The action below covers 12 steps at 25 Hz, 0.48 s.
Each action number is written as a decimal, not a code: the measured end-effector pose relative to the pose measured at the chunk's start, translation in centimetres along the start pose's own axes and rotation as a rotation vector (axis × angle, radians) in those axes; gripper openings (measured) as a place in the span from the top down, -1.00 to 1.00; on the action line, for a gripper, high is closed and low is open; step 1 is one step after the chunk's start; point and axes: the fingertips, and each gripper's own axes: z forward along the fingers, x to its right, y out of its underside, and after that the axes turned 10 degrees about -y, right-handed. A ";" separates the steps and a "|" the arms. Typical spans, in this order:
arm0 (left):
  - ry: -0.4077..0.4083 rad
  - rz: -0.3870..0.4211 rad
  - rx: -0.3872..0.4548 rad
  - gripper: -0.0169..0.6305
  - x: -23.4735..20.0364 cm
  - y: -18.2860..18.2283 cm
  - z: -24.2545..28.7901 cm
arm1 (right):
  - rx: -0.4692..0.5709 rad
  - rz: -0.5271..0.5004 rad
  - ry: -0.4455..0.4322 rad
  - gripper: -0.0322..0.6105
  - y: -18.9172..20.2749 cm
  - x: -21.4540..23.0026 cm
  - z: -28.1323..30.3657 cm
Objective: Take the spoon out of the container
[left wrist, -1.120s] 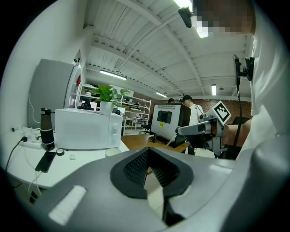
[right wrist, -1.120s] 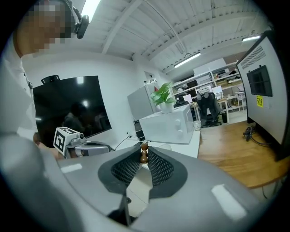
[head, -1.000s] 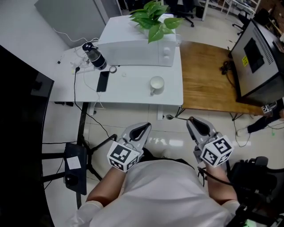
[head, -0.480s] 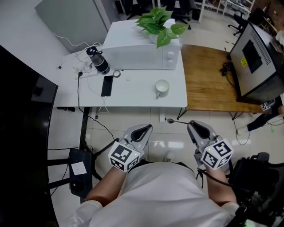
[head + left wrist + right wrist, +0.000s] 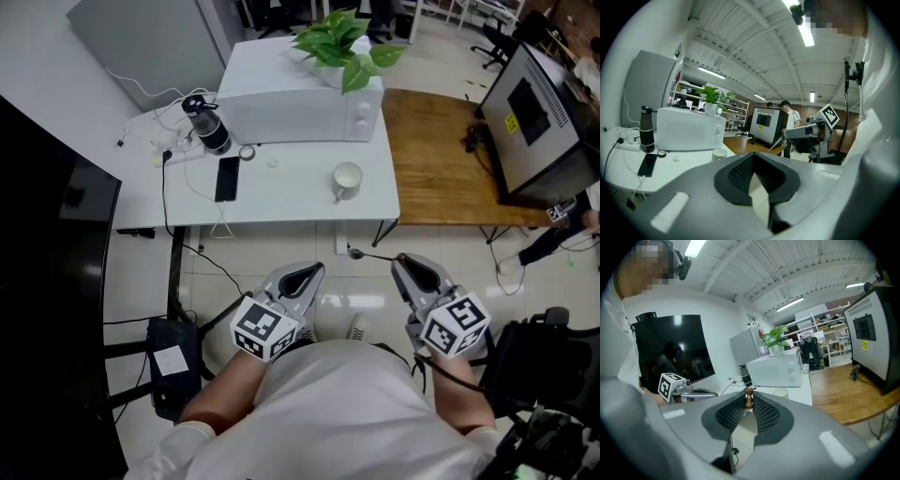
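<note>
My right gripper (image 5: 401,259) is shut on a thin spoon (image 5: 371,254) that points left, its bowl over the floor just in front of the white table (image 5: 281,202). In the right gripper view the spoon's brown beaded handle end (image 5: 749,398) sticks up between the pads. A white cup (image 5: 347,178) stands on the table near the front right corner, apart from both grippers; it also shows as the cup (image 5: 719,153) in the left gripper view. My left gripper (image 5: 312,269) hovers beside the right one, fingertips together with nothing between them.
A white microwave (image 5: 295,108) with a potted plant (image 5: 342,42) on top fills the back of the table. A black bottle (image 5: 206,127), cables and a phone (image 5: 226,178) lie at its left. A wooden table (image 5: 441,159) and a black machine (image 5: 544,117) stand to the right.
Both grippers have shifted slightly sideways in front of me, the spoon still in the right one. The table and cup sit a little further right in the head view.
</note>
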 end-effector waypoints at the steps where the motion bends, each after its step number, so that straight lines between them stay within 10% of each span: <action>1: 0.003 0.000 0.001 0.94 0.0 0.0 -0.1 | 0.000 0.001 0.002 0.73 0.1 -0.1 0.0; 12: 0.009 0.002 0.001 0.93 -0.1 0.1 -0.7 | -0.014 0.009 0.022 0.73 1.0 -0.7 -0.3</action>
